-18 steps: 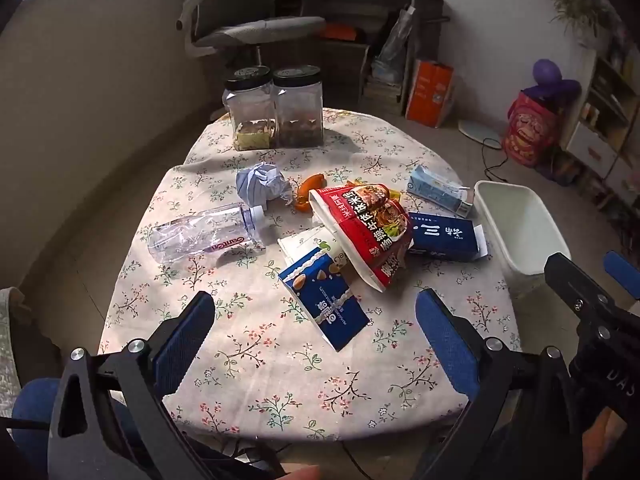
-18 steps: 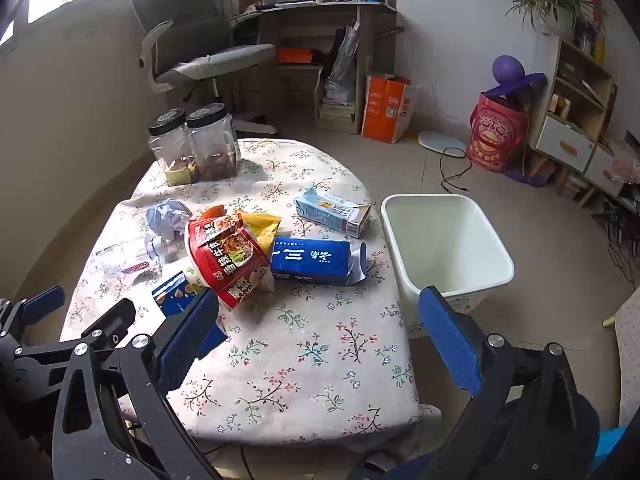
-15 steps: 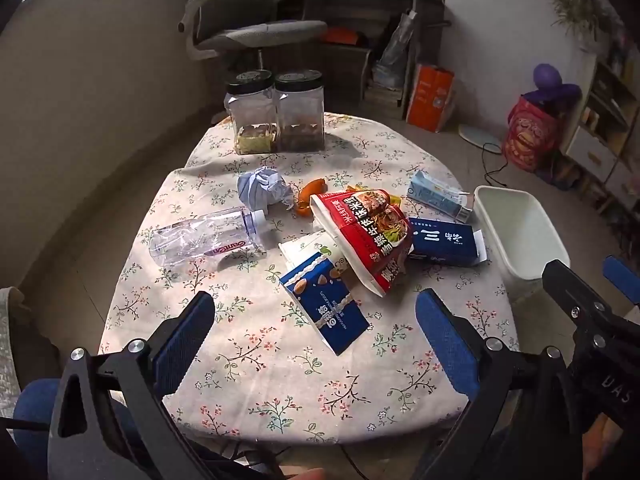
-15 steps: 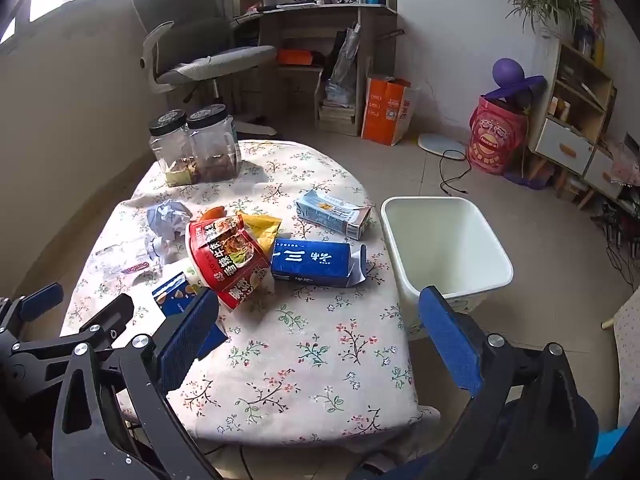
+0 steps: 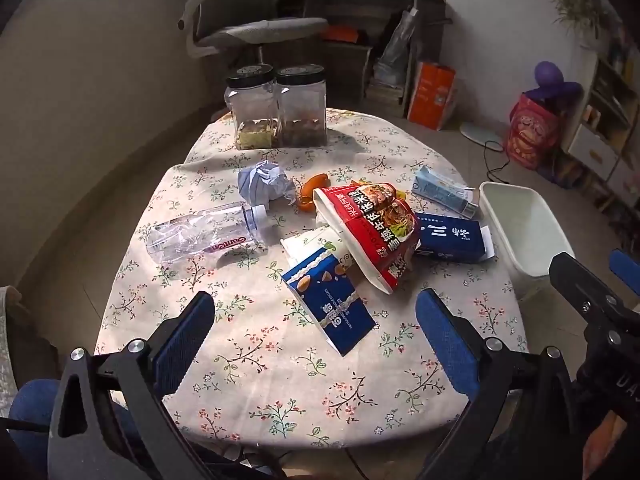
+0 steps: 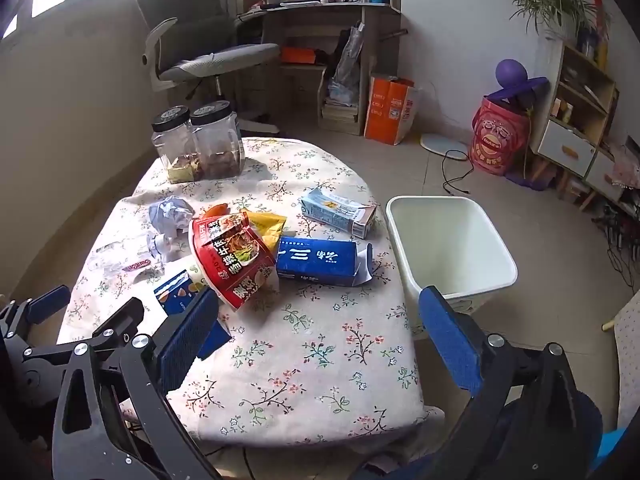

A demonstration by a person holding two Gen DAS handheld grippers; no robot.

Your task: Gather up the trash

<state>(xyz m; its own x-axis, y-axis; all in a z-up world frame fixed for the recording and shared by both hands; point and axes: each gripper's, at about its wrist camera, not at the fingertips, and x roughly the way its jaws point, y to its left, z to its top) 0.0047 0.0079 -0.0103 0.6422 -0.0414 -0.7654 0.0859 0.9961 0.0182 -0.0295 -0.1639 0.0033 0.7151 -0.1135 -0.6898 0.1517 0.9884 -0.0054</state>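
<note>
Left tongs (image 5: 314, 318): wide apart and holding nothing, hovering above the near edge of the tabletop (image 5: 280, 392)
Right tongs (image 6: 318, 320): also wide apart and empty, above the near right part of the tabletop, close to the white bin (image 6: 448, 248)
Trash: a loose group in the middle of the tabletop, with the blue almond carton (image 5: 328, 304) as the nearest piece
Direction from left tongs: the blue almond carton lies straight ahead, a little far of the gap between the two fingers
Long axis: the carton runs from far-left to near-right, so it is oblique to the line between the fingers; I judge the tongs must turn a little to close across its narrow side
Nearer hand: the left one, I think; in the right view the carton sits at the left, partly hidden behind the left finger
Other pieces: red noodle bag (image 5: 372, 232) leans over the carton's far end; dark blue box (image 6: 320, 260) lies with its long axis left to right, near the bin, better for the right tongs
Bin: on the floor, just beside the right edge of the tabletop
</note>
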